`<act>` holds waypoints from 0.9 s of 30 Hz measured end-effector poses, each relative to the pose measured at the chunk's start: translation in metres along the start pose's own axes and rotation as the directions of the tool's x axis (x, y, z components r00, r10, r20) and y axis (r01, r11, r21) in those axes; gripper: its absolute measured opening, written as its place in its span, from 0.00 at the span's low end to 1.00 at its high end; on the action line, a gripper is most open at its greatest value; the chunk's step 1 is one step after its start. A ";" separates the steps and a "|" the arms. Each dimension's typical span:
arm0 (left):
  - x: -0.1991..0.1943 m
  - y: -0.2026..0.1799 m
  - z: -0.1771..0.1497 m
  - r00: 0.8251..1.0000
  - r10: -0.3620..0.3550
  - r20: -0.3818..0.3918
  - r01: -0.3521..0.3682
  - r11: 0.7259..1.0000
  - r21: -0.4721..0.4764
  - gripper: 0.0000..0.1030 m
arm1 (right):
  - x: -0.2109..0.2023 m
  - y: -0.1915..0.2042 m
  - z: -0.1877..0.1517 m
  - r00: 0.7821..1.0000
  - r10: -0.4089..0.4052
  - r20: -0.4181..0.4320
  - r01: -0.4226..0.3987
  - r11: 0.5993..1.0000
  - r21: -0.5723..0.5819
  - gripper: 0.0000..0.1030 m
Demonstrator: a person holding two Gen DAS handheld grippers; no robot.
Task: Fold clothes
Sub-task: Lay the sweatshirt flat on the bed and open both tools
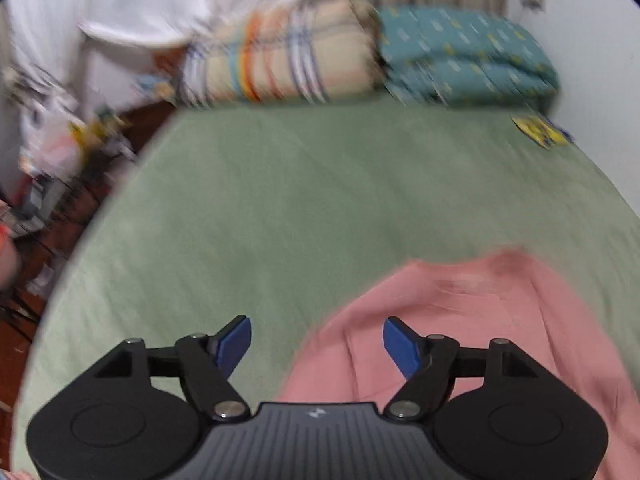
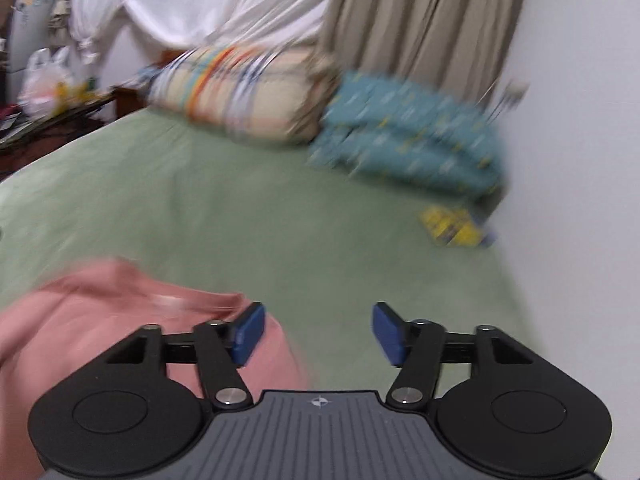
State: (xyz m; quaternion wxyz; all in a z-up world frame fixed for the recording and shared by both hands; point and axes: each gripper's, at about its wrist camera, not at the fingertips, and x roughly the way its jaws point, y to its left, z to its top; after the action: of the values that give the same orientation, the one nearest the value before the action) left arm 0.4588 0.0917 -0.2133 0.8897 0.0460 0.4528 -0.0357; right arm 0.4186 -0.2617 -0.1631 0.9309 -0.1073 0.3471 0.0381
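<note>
A pink garment (image 1: 472, 320) lies on the green bed sheet (image 1: 280, 200), at the lower right of the left wrist view. It also shows at the lower left of the right wrist view (image 2: 100, 320). My left gripper (image 1: 317, 344) is open and empty, above the garment's left edge. My right gripper (image 2: 319, 330) is open and empty, above the garment's right edge, over the sheet (image 2: 240, 220). Both views are blurred.
At the head of the bed lie a striped pillow (image 1: 280, 64) and a folded teal blanket (image 1: 468, 56). A yellow packet (image 1: 540, 130) lies near the white wall on the right. Clutter and dark floor (image 1: 52, 184) lie off the bed's left edge.
</note>
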 end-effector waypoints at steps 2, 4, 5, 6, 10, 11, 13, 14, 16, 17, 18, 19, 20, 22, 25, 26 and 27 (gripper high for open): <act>-0.008 0.003 -0.037 0.999 -0.034 -0.019 0.034 0.999 -0.012 0.70 | -0.011 -0.013 -0.044 0.997 0.068 -0.044 -0.067 0.998 0.021 0.58; -0.028 0.007 -0.088 0.994 -0.106 -0.019 0.105 0.993 -0.051 0.70 | -0.028 -0.026 -0.087 0.991 0.109 -0.072 -0.105 0.993 0.048 0.58; -0.036 0.008 -0.112 0.988 -0.154 -0.021 0.151 0.984 -0.091 0.70 | -0.045 -0.033 -0.123 0.987 0.128 -0.098 -0.120 0.989 0.081 0.58; -0.041 0.006 -0.125 0.983 -0.184 -0.023 0.180 0.976 -0.121 0.70 | -0.064 -0.041 -0.163 0.980 0.145 -0.133 -0.129 0.984 0.120 0.58; -0.071 0.011 -0.189 0.930 -0.367 0.004 0.347 0.878 -0.329 0.70 | -0.095 -0.050 -0.255 0.966 0.150 -0.209 -0.093 0.961 0.260 0.58; -0.075 0.009 -0.196 0.925 -0.379 0.010 0.359 0.865 -0.350 0.70 | -0.105 -0.051 -0.284 0.959 0.189 -0.211 -0.105 0.929 0.354 0.56; -0.089 0.005 -0.218 0.913 -0.407 0.024 0.384 0.837 -0.391 0.70 | -0.112 -0.054 -0.302 0.960 0.200 -0.197 -0.098 0.897 0.432 0.56; -0.096 0.001 -0.227 0.908 -0.418 0.027 0.393 0.829 -0.397 0.70 | -0.120 -0.056 -0.316 0.965 0.194 -0.176 -0.078 0.854 0.514 0.56; -0.108 -0.006 -0.237 0.902 -0.432 0.025 0.407 0.827 -0.387 0.70 | -0.119 -0.064 -0.336 0.964 0.233 -0.125 -0.095 0.745 0.660 0.56; -0.109 -0.009 -0.237 0.902 -0.431 0.025 0.406 0.829 -0.385 0.70 | -0.114 -0.064 -0.342 0.961 0.246 -0.122 -0.098 0.722 0.684 0.56; -0.113 -0.012 -0.239 0.906 -0.423 0.022 0.399 0.834 -0.382 0.70 | -0.106 -0.061 -0.349 0.958 0.261 -0.121 -0.098 0.690 0.717 0.55; -0.116 -0.013 -0.241 0.908 -0.418 0.022 0.394 0.837 -0.380 0.70 | -0.104 -0.058 -0.349 0.962 0.245 -0.120 -0.090 0.700 0.708 0.49; -0.114 -0.017 -0.239 0.909 -0.416 0.023 0.393 0.837 -0.380 0.70 | -0.101 -0.054 -0.344 0.965 0.230 -0.125 -0.083 0.721 0.688 0.39; -0.115 -0.021 -0.234 0.908 -0.417 0.028 0.394 0.831 -0.392 0.70 | -0.097 -0.040 -0.330 0.965 0.203 -0.165 -0.066 0.801 0.595 0.04; -0.125 -0.019 -0.234 0.918 -0.394 0.030 0.377 0.851 -0.366 0.70 | -0.106 -0.034 -0.304 0.965 0.156 -0.213 -0.049 0.899 0.435 0.04; -0.129 -0.018 -0.235 0.925 -0.378 0.027 0.363 0.863 -0.351 0.70 | -0.115 -0.042 -0.288 0.974 0.087 -0.210 -0.010 0.939 0.343 0.04; -0.128 -0.018 -0.232 0.932 -0.361 0.020 0.346 0.876 -0.337 0.70 | -0.124 -0.055 -0.269 0.981 0.002 -0.195 0.048 0.967 0.251 0.04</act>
State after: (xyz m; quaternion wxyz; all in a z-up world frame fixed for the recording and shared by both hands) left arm 0.1955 0.1030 -0.2460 0.8529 -0.1883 0.4722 -0.1190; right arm 0.1613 -0.3754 -0.2704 0.8990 0.0061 0.4370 -0.0281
